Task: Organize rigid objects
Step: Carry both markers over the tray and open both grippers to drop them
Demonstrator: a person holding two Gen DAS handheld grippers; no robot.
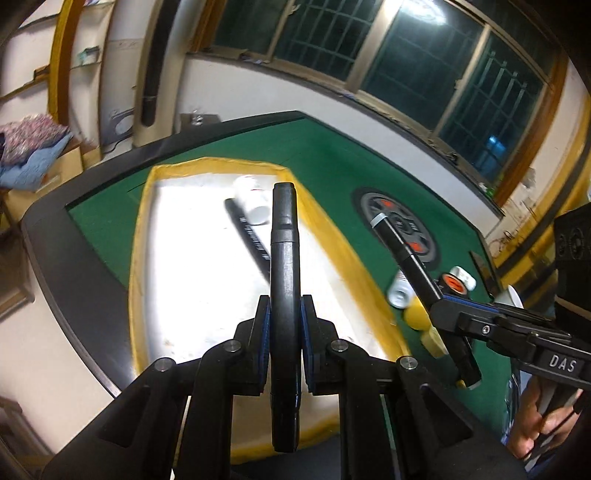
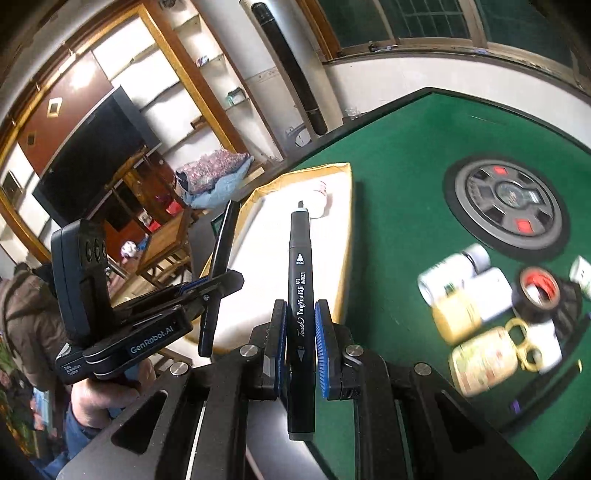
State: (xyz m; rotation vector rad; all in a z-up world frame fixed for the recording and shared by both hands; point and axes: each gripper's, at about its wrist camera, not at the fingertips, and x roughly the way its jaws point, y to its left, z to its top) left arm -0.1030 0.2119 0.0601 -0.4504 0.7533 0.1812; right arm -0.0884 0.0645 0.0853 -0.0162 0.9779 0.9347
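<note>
Markers in both grippers: left gripper (image 1: pixel 283 325) jaws clamped on black marker (image 1: pixel 283 236), right gripper (image 2: pixel 300 343) jaws on art marker (image 2: pixel 301 280). Tray (image 1: pixel 147 206) holds bottle (image 1: pixel 254 201) + pen (image 1: pixel 248 232); bottles, tape etc. (image 2: pixel 487 314) left on green surface (image 2: pixel 399 177).

The marker (image 2: pixel 301 314) reads "Touch TongNianBiJi ART MARKER"; the left hand-held gripper (image 2: pixel 218 284) reads "GenRobot.AI".

Strong glare is seen on the white tray (image 1: pixel 192 280), its floor burnt out to blank white in the left wrist view. A bright lamp is reflected in the dark window panes (image 1: pixel 421 22) up top. Straight lines are bent hard by the fisheye, and the corners are swallowed by black vignette. Motion blur is smeared over the bottles (image 2: pixel 465 295) on the green table (image 2: pixel 406 177); the black marker (image 2: pixel 301 295) is held sharp, its print readable.
</note>
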